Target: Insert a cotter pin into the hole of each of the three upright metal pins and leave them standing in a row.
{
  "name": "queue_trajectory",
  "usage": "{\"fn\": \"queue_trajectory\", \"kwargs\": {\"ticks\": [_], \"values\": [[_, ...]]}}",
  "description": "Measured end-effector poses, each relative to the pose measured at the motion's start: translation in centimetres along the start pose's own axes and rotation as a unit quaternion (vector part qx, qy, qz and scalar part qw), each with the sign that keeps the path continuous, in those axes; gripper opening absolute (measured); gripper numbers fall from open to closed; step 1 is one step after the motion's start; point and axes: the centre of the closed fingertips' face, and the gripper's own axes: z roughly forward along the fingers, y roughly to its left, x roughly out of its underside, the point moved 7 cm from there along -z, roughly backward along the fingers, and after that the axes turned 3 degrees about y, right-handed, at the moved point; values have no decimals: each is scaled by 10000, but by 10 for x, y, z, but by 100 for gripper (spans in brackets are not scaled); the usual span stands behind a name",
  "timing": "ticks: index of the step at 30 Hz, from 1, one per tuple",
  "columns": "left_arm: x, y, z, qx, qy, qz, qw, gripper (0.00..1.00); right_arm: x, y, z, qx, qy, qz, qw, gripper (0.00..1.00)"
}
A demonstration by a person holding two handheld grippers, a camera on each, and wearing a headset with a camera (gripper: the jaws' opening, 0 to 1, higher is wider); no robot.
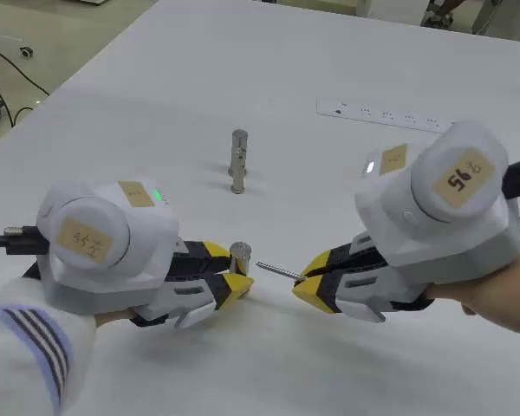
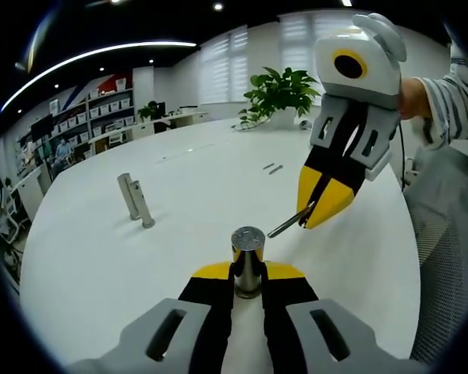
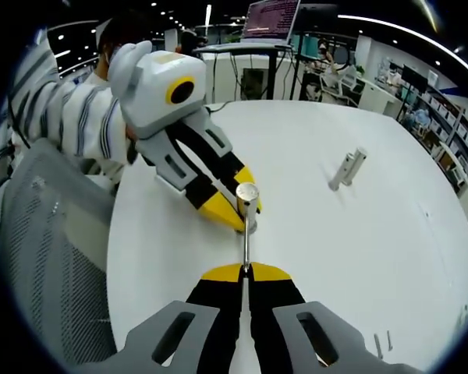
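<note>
On the desk, the left gripper has its jaws clamped on an upright metal pin; the right gripper has its jaws pinching a cotter pin, pointed at it.

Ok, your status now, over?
Left gripper shut on upright pin. Right gripper shut on cotter pin, tip close to that pin. Nothing between them.

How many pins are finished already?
None surely. The left gripper holds one metal pin upright; the right gripper points a cotter pin at it, not yet through. The two far pins stand together; I can't tell whether they have cotter pins yet.
</note>
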Motion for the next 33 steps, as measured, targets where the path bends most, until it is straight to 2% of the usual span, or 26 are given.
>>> {"fn": "queue_trajectory", "kwargs": {"ticks": [11,24,27,33], "values": [[0,-4,0,-147,-23,-45,9999,11,-6,0,2,72,-112,-63,9999,3],[2,-8,-1,-520,8,-265,9983,11,-9,4,7,71,-161,-24,9998,3],[2,-8,-1,-526,5,-308,9981,11,-11,4,11,129,-115,-96,9998,3],[2,-9,-2,-574,32,-283,9979,11,-14,3,14,152,-147,-10,9998,3]]}}
